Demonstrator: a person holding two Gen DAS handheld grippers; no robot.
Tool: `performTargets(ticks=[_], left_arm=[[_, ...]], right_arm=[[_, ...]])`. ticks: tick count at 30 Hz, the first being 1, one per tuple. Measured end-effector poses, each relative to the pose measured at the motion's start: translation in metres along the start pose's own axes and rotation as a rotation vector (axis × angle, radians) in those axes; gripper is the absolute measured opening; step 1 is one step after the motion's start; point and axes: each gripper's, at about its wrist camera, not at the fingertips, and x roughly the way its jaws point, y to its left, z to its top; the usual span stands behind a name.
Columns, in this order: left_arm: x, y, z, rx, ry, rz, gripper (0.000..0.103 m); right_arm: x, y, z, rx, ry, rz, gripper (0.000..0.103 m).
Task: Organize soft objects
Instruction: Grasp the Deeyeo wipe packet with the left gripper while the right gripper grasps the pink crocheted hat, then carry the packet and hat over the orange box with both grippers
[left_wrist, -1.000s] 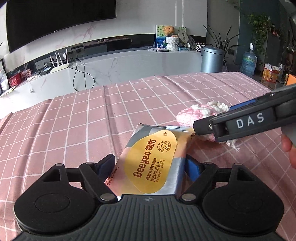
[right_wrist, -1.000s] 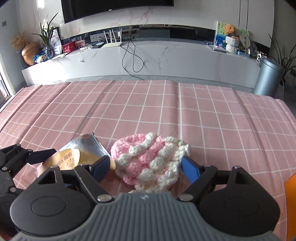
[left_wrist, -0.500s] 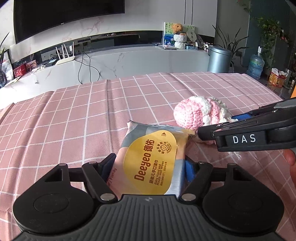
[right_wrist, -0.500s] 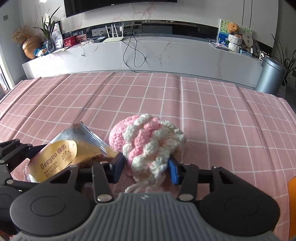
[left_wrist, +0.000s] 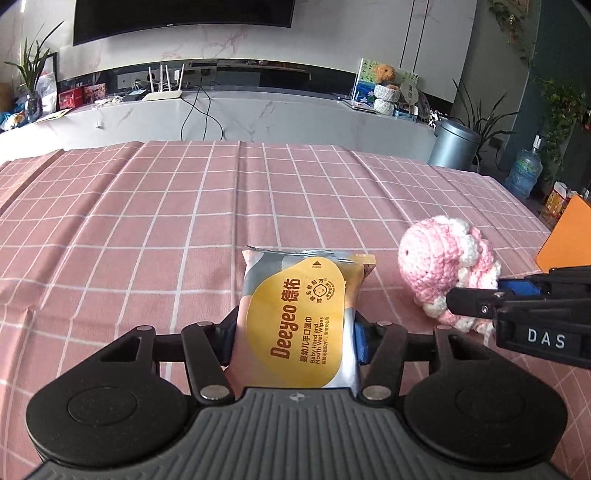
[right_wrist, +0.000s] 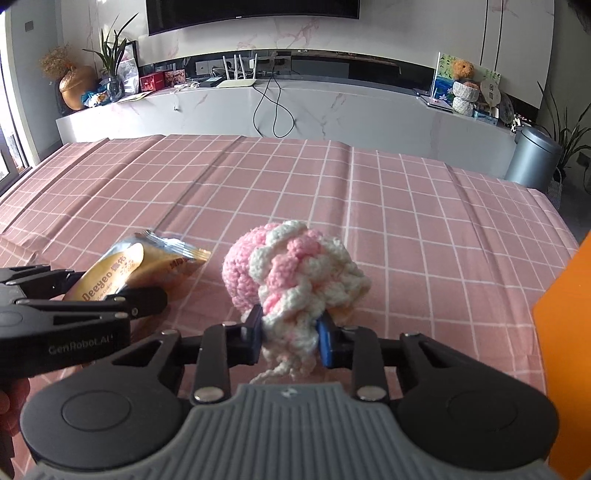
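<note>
We see the left gripper with its jaws just closed in on the wipes pack; both pads press the pack's sides, so it is gripped near its lower end. The pack's bottom edge is hidden behind the gripper body, and its far end, with the crimped seal, sticks out over the pink checked cloth. From the right wrist view the same pack shows only partly, its near half covered by the left gripper's black fingers.

The right gripper has also just been closing, and its blue pads pinch the crochet toy at its narrow lower part. The toy's pink and white bulk bulges above the pads; a loose yarn strand hangs below, its end lost behind the gripper body. We cannot tell whether either thing rests on the cloth or is lifted clear. In the left view the toy sits to the right of the pack, apart from it.

An orange thing at the right edge is cut off, so we cannot make out what it is.
</note>
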Motion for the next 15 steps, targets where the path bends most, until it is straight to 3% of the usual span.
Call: performTargets(ticks=[15], left_arm=[[-0.078, -0.015, -0.029, -0.073, -0.035, -0.037, 0.062]], right_arm=[[-0.089, -0.002, -0.049, 0.007, -0.015, 0.008, 0.028]])
